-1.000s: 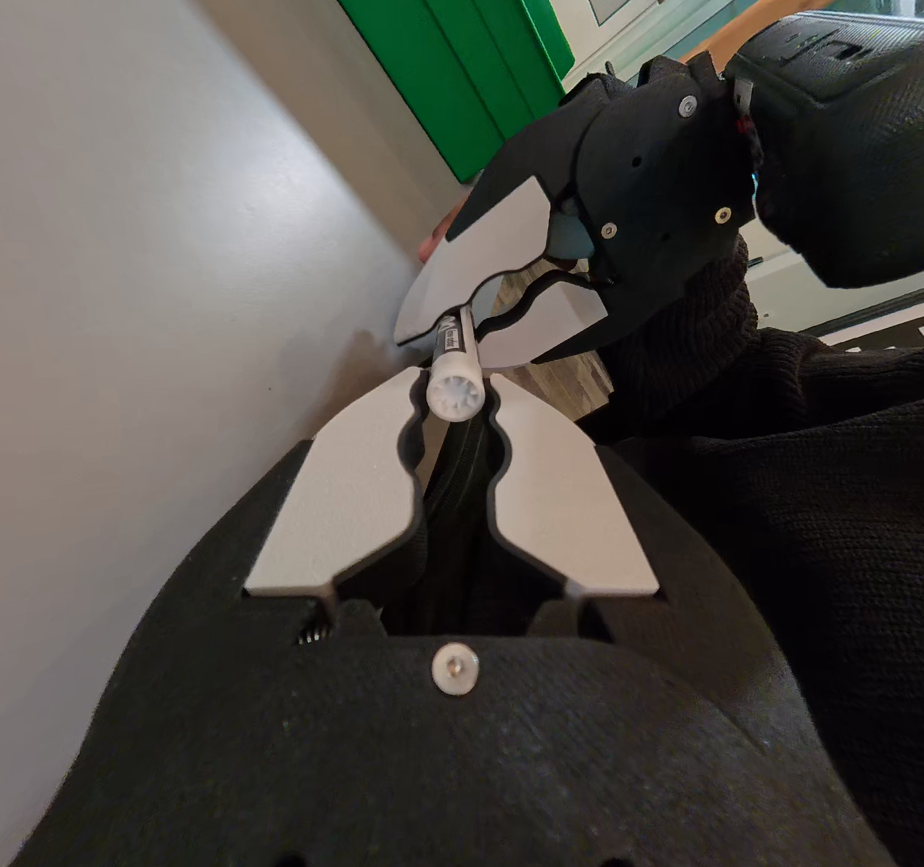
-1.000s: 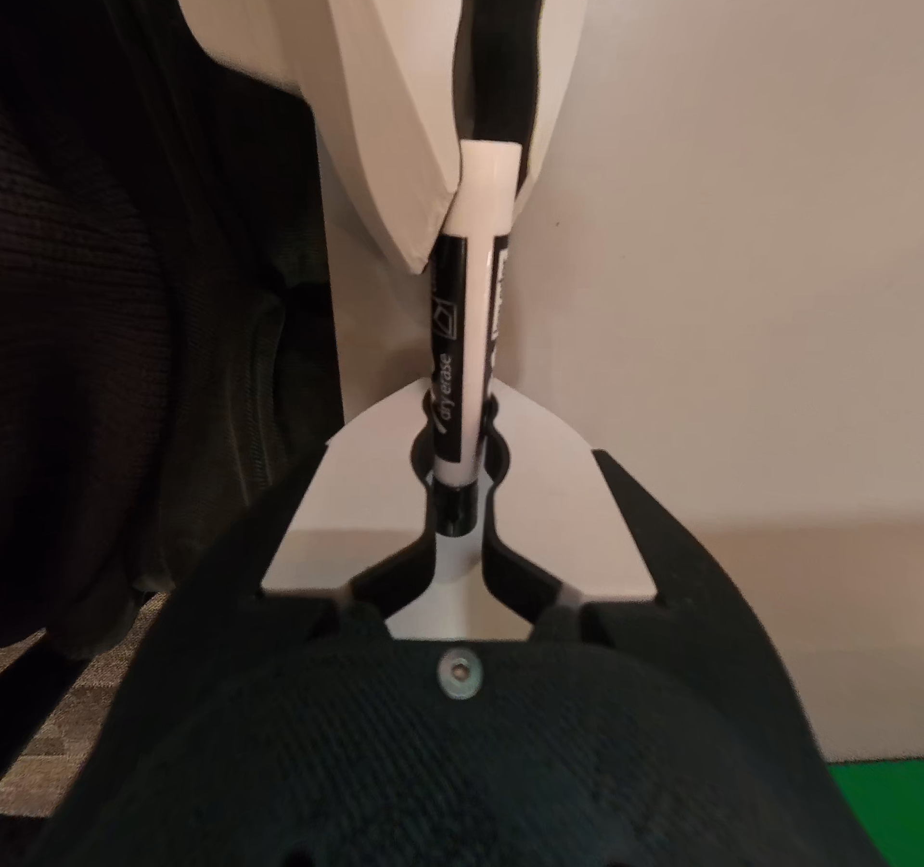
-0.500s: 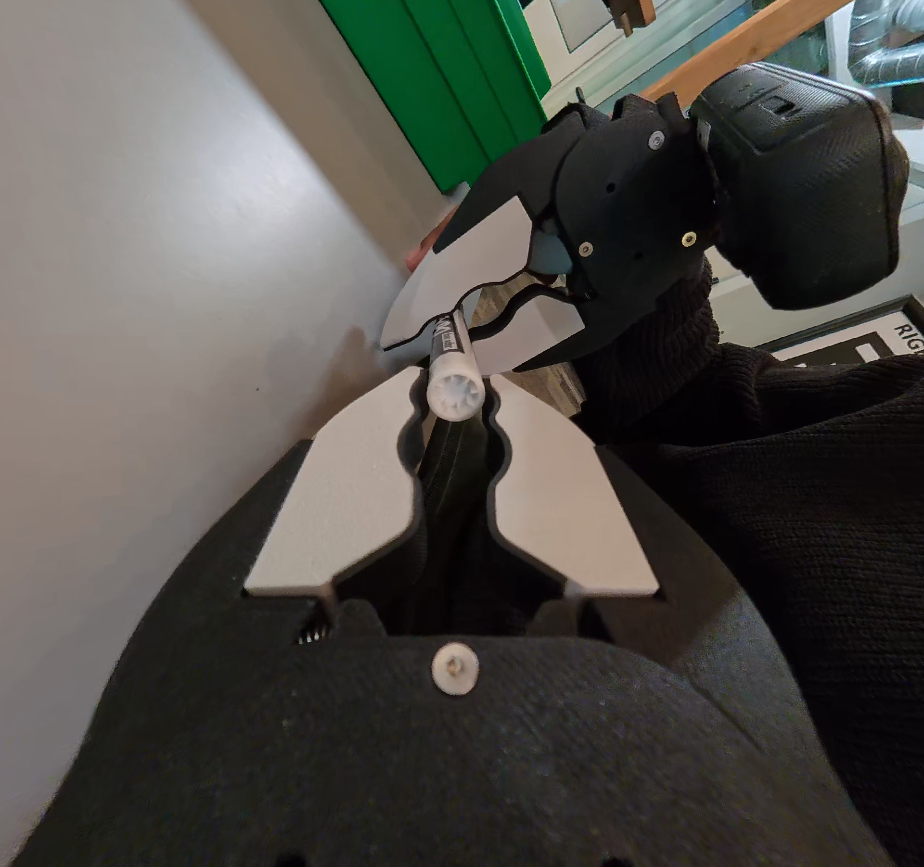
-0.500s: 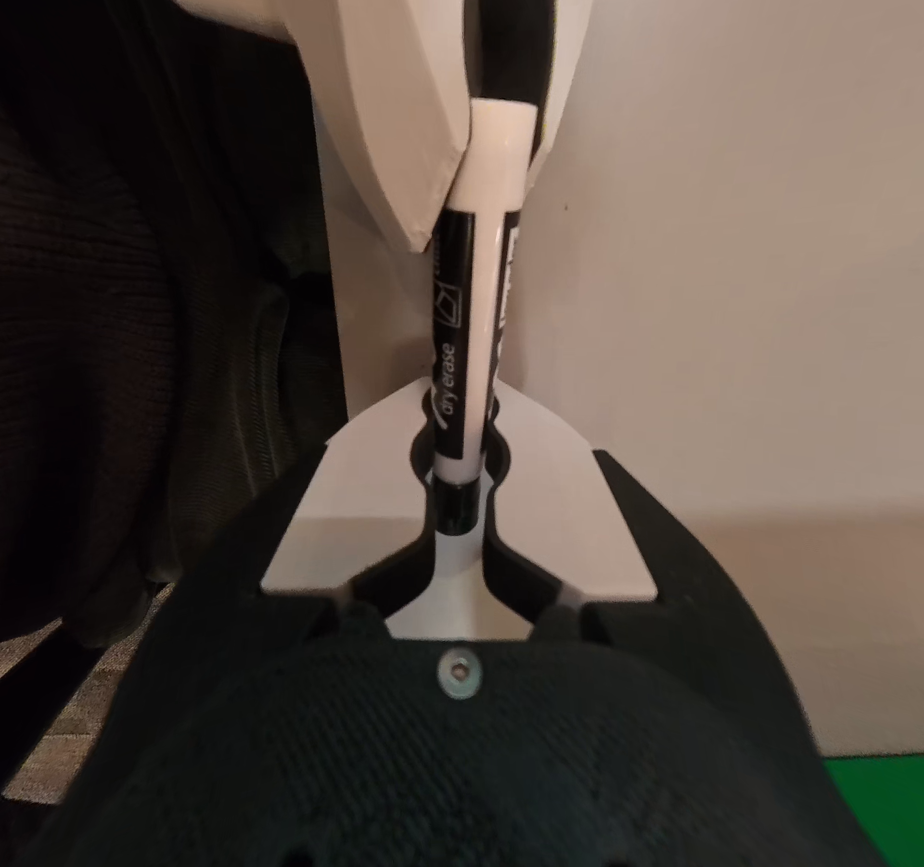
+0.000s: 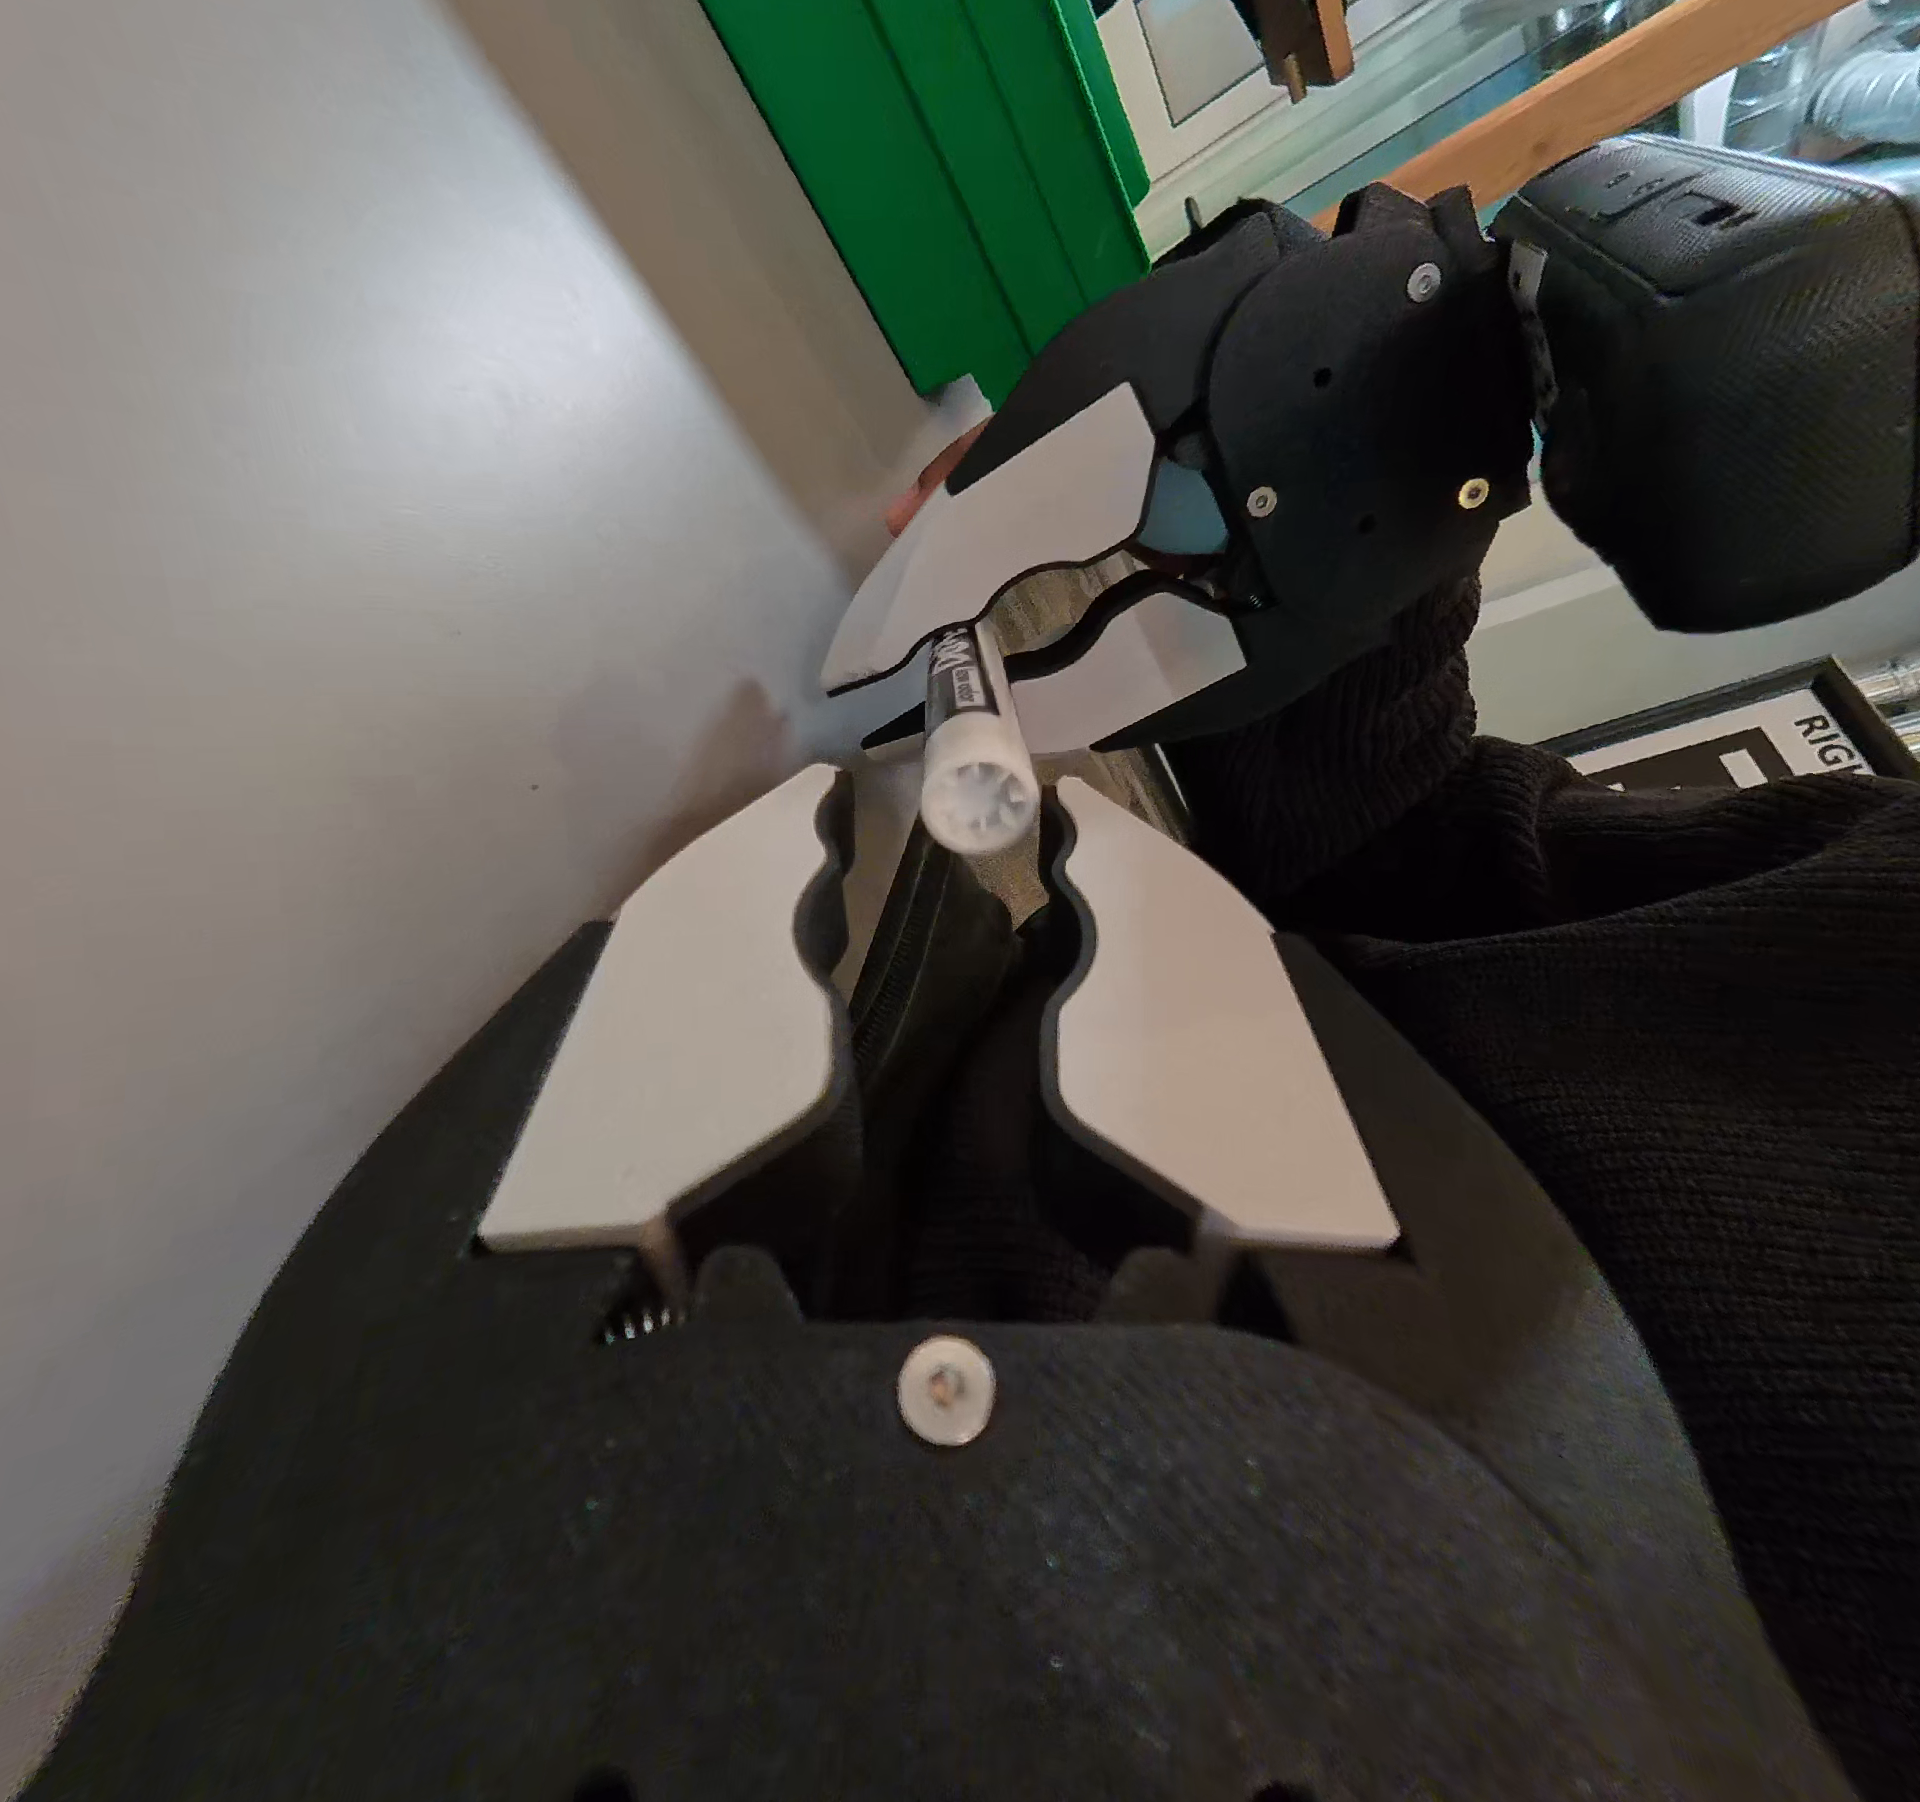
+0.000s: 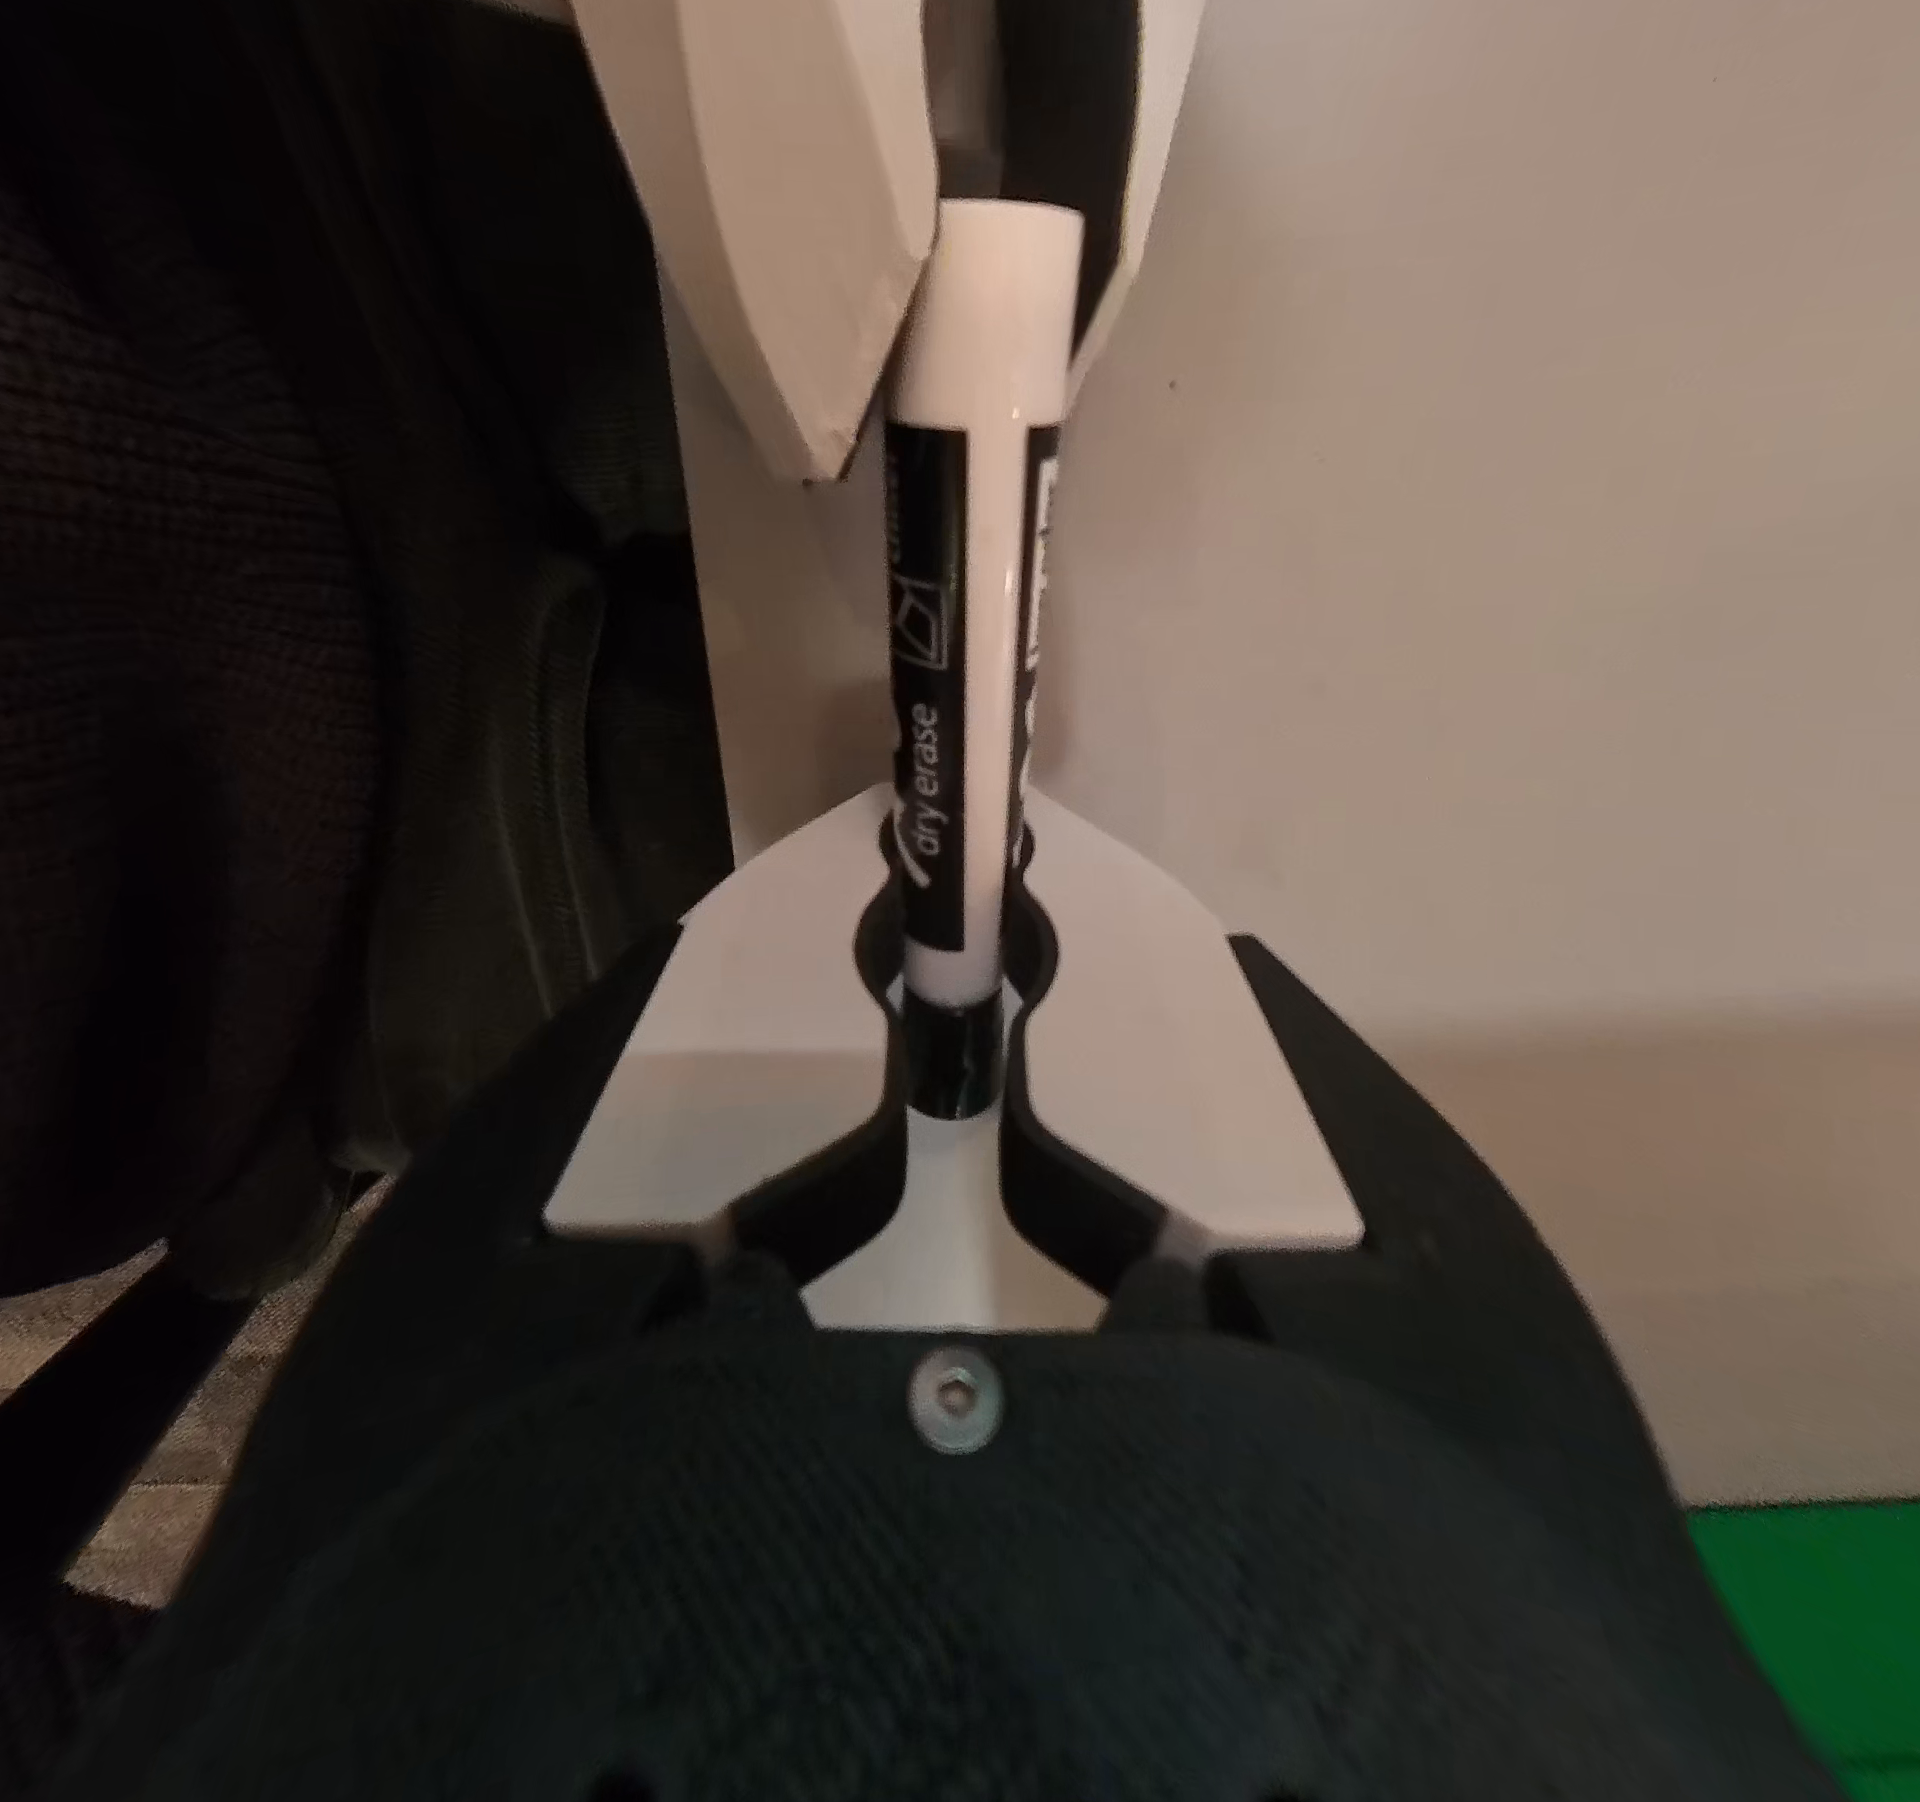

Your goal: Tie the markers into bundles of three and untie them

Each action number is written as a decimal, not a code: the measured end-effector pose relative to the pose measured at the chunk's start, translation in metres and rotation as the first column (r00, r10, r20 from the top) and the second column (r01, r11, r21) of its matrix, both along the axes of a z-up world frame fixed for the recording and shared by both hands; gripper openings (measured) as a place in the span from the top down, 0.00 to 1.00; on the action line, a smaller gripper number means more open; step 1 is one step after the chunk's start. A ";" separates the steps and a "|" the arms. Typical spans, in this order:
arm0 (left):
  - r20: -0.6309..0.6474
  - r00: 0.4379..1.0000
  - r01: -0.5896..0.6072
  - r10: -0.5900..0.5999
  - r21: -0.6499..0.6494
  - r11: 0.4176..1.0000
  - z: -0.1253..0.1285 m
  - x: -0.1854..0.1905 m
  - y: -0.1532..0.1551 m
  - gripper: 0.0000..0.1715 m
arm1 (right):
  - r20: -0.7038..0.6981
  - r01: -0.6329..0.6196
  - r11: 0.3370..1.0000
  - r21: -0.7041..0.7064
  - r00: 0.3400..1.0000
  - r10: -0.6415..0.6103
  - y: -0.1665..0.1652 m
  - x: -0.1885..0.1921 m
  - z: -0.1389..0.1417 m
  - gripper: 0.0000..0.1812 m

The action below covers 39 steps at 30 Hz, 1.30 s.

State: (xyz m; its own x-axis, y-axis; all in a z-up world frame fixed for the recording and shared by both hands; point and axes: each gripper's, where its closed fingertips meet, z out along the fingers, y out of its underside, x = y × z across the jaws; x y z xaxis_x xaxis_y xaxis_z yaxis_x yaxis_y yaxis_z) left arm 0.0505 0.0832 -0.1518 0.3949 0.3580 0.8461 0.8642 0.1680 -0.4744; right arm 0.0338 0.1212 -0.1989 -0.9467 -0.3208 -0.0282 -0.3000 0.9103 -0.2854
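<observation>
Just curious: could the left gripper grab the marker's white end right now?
Probably yes. The left gripper is open, and the white end of the marker sits between its fingertips with nothing in the way; the right gripper clamps the other end.

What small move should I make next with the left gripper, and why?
Probably back the left gripper straight off the white end of the marker. Its jaws stand apart, so that end sits loosely between its fingertips, while the right gripper is shut on the marker near its black end and appears to carry it alone.
</observation>
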 end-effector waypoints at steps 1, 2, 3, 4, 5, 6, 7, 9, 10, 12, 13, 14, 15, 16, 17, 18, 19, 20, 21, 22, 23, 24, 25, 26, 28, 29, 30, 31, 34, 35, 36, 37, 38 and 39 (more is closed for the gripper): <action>0.001 1.000 0.000 0.000 0.003 1.000 0.000 0.000 0.000 0.80 | 0.007 0.004 1.000 -0.003 1.000 -0.004 0.000 0.000 0.001 0.92; 0.000 1.000 0.001 -0.001 0.007 1.000 0.001 0.000 0.000 0.81 | 0.014 0.007 1.000 -0.005 1.000 -0.007 0.000 0.001 0.002 0.92; -0.002 1.000 0.004 -0.004 0.009 1.000 0.001 0.001 0.000 0.85 | 0.020 0.007 1.000 -0.005 1.000 -0.007 0.001 0.001 0.002 0.92; -0.006 1.000 0.005 -0.005 0.004 1.000 0.001 0.001 0.000 0.88 | 0.024 0.007 1.000 -0.004 1.000 -0.007 0.001 0.001 0.002 0.92; -0.011 1.000 0.007 -0.007 -0.003 1.000 0.001 0.001 0.000 0.88 | 0.027 0.006 1.000 -0.003 1.000 -0.006 0.001 0.002 0.002 0.92; -0.014 1.000 0.011 -0.011 -0.010 1.000 0.001 0.001 0.001 0.88 | 0.027 0.004 1.000 -0.001 1.000 -0.004 0.002 0.002 0.002 0.92; -0.015 1.000 0.013 -0.013 -0.015 1.000 0.000 0.002 0.001 0.88 | 0.026 0.002 1.000 0.001 1.000 -0.002 0.002 0.002 0.001 0.92; -0.019 1.000 0.015 -0.015 -0.022 1.000 0.000 0.002 0.001 0.88 | 0.028 0.001 1.000 0.002 1.000 -0.001 0.002 0.002 0.001 0.92; -0.023 1.000 0.014 -0.015 -0.027 1.000 0.000 0.002 0.001 0.88 | 0.035 0.001 1.000 0.002 0.999 -0.001 0.002 0.003 0.000 0.92; -0.033 0.999 0.007 -0.009 -0.050 0.999 -0.001 0.001 0.000 0.88 | 0.039 0.002 1.000 0.006 0.999 -0.002 0.003 0.004 0.000 0.92; -0.040 0.999 0.008 -0.010 -0.069 0.998 -0.003 0.001 -0.001 0.88 | 0.034 0.003 1.000 0.008 0.999 -0.003 0.004 0.003 -0.001 0.91; -0.043 0.999 0.013 -0.017 -0.084 0.996 -0.004 0.002 -0.001 0.88 | 0.029 0.005 1.000 0.010 1.000 -0.005 0.004 0.002 -0.002 0.91; -0.044 0.999 0.014 -0.018 -0.088 0.996 -0.005 0.002 -0.001 0.88 | 0.026 0.004 1.000 0.012 1.000 -0.005 0.004 0.001 -0.003 0.91; -0.041 0.999 0.011 -0.014 -0.084 0.996 -0.005 0.002 0.000 0.88 | 0.024 0.001 1.000 0.014 1.000 -0.002 0.004 0.001 -0.003 0.91; -0.038 0.999 0.012 -0.015 -0.081 0.997 -0.005 0.002 0.000 0.88 | 0.028 0.000 1.000 0.018 1.000 -0.001 0.004 0.002 -0.003 0.91; -0.034 0.999 0.014 -0.017 -0.077 0.997 -0.005 0.002 0.000 0.88 | 0.033 0.000 1.000 0.021 0.999 -0.001 0.005 0.003 -0.004 0.91; -0.033 0.999 0.011 -0.014 -0.072 0.997 -0.004 0.002 0.000 0.88 | 0.033 0.000 1.000 0.018 0.999 0.000 0.004 0.003 -0.003 0.91; -0.032 0.999 0.010 -0.012 -0.066 0.998 -0.003 0.001 -0.001 0.88 | 0.033 0.000 1.000 0.015 0.999 0.000 0.004 0.002 -0.003 0.91; -0.032 0.999 0.009 -0.011 -0.058 0.998 -0.003 0.001 -0.001 0.88 | 0.037 0.001 1.000 0.012 0.999 -0.002 0.004 0.003 -0.003 0.91; -0.030 1.000 0.007 -0.009 -0.050 0.999 -0.002 0.001 -0.001 0.88 | 0.038 0.003 1.000 0.009 0.999 -0.003 0.003 0.002 -0.003 0.91; -0.026 1.000 0.005 -0.006 -0.041 0.999 -0.001 0.001 -0.001 0.88 | 0.037 0.002 1.000 0.005 0.999 -0.002 0.003 0.002 -0.003 0.91; -0.023 1.000 0.004 -0.005 -0.031 1.000 0.000 0.001 -0.001 0.88 | 0.036 0.002 1.000 0.002 0.999 -0.002 0.002 0.002 -0.003 0.91; -0.022 1.000 0.005 -0.005 -0.020 1.000 0.001 0.001 0.000 0.88 | 0.036 0.002 1.000 -0.002 0.999 -0.001 0.001 0.003 -0.003 0.91; -0.019 1.000 0.006 -0.007 -0.007 1.000 0.002 0.001 0.001 0.88 | 0.034 0.001 1.000 -0.007 0.999 -0.001 0.000 0.003 -0.004 0.91; -0.016 1.000 0.002 -0.002 0.001 1.000 0.003 0.001 0.001 0.87 | 0.020 -0.002 1.000 -0.005 1.000 0.002 -0.001 0.002 -0.004 0.92; -0.017 1.000 0.005 -0.005 -0.003 1.000 0.003 0.001 0.001 0.87 | 0.007 -0.006 1.000 -0.007 1.000 0.006 -0.001 0.001 -0.004 0.92; -0.019 1.000 0.006 -0.006 -0.002 1.000 0.003 0.001 0.001 0.88 | 0.003 -0.007 1.000 -0.009 1.000 0.007 -0.001 0.001 -0.004 0.92; -0.021 1.000 0.006 -0.006 0.002 1.000 0.004 0.002 0.001 0.87 | 0.013 -0.004 1.000 -0.009 1.000 0.004 -0.001 0.001 -0.003 0.92; -0.015 1.000 0.012 -0.012 0.014 1.000 0.005 0.002 0.002 0.87 | 0.023 -0.004 1.000 -0.010 1.000 0.005 0.000 0.002 -0.001 0.92; -0.014 1.000 0.013 -0.013 0.014 1.000 0.004 0.002 0.002 0.87 | 0.026 -0.005 1.000 -0.006 1.000 0.005 0.001 0.003 -0.001 0.92; -0.013 1.000 0.014 -0.014 0.013 1.000 0.004 0.003 0.002 0.87 | 0.026 -0.006 1.000 -0.004 1.000 0.006 0.001 0.003 -0.001 0.92; -0.012 1.000 0.013 -0.013 0.013 1.000 0.004 0.003 0.002 0.87 | 0.027 -0.006 1.000 -0.001 1.000 0.007 0.001 0.003 -0.001 0.92; -0.010 1.000 0.005 -0.005 0.014 1.000 0.004 0.002 0.002 0.86 | 0.028 -0.007 1.000 0.002 1.000 0.007 0.002 0.003 -0.001 0.92; -0.009 1.000 -0.007 0.007 0.015 1.000 0.003 0.000 0.001 0.81 | 0.026 -0.007 1.000 0.005 1.000 0.007 0.002 0.003 -0.002 0.92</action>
State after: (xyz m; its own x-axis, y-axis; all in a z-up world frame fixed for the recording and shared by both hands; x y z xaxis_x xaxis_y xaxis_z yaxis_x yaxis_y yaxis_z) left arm 0.0508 0.0841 -0.1484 0.3997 0.3481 0.8480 0.8588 0.1812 -0.4792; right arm 0.0366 0.1235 -0.2005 -0.9434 -0.3270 -0.0547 -0.2985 0.9097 -0.2886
